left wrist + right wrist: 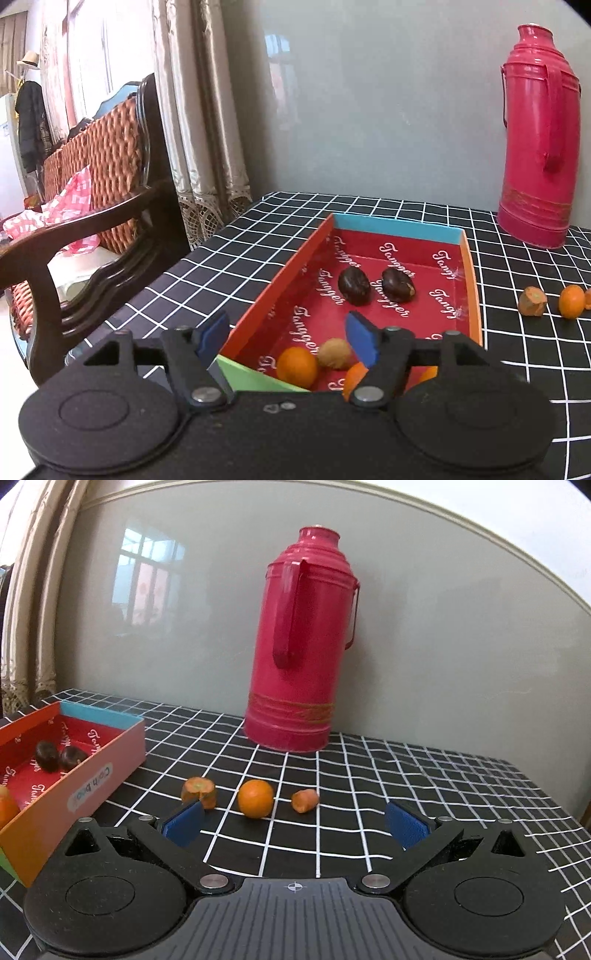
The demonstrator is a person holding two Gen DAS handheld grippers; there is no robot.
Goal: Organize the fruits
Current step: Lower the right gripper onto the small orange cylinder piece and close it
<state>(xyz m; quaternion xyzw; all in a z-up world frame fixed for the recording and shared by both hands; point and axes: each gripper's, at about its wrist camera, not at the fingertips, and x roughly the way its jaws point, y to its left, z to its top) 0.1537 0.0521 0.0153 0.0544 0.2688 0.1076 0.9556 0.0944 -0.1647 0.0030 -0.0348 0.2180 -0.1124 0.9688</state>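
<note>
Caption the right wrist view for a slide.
Open right gripper faces an orange between two carrot pieces on the checked tablecloth.

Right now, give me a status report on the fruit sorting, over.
Left gripper open over box, empty. Right gripper open, facing loose orange on table between two carrot pieces. Path clear; thermos stands behind.

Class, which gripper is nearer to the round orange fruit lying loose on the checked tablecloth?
Right. The right gripper stands open just short of the round orange fruit. The left gripper hangs open over the red cardboard box, off to the side.
</note>
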